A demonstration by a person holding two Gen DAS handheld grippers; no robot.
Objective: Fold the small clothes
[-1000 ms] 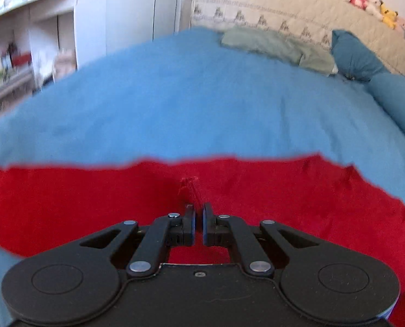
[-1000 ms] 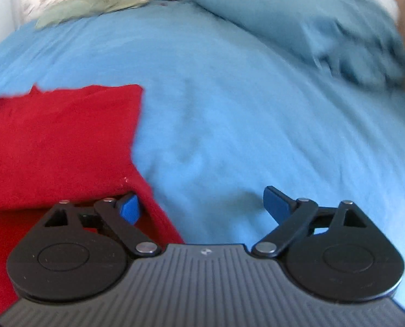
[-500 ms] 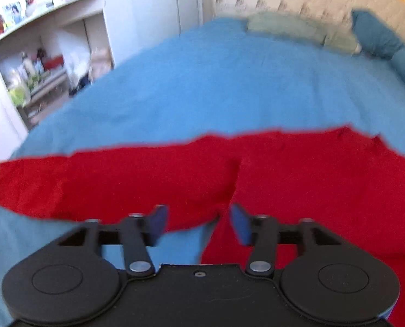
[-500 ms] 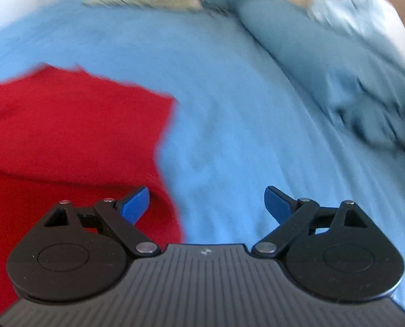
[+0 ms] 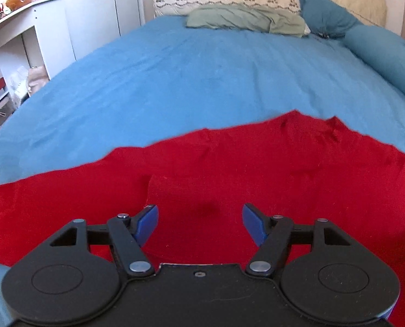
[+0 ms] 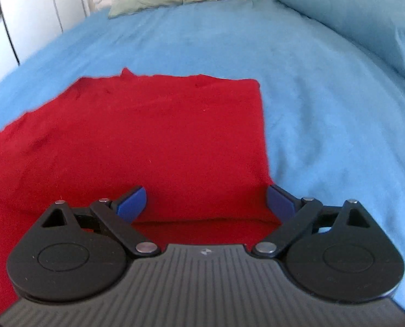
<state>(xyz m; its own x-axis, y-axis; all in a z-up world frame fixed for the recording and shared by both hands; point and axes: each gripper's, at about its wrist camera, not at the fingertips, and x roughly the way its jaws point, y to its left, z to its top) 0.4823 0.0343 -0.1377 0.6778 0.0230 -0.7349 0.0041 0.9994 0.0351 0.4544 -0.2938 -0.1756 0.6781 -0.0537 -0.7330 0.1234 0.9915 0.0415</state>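
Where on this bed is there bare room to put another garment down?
Bare blue bedcover lies between the red garment and the green cloth by the headboard, and right of the garment's straight edge. The rolled duvet crowds the right side.

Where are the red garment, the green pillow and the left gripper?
red garment [image 6: 175,141], right wrist view, middle of folded top layer
green pillow [image 5: 246,19], left wrist view, its creased middle
left gripper [image 5: 199,222], left wrist view, midway between open fingers

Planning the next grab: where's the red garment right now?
The red garment lies flat on the blue bedspread, just ahead of both open grippers; in the right wrist view its right edge runs beside the right gripper's right finger.
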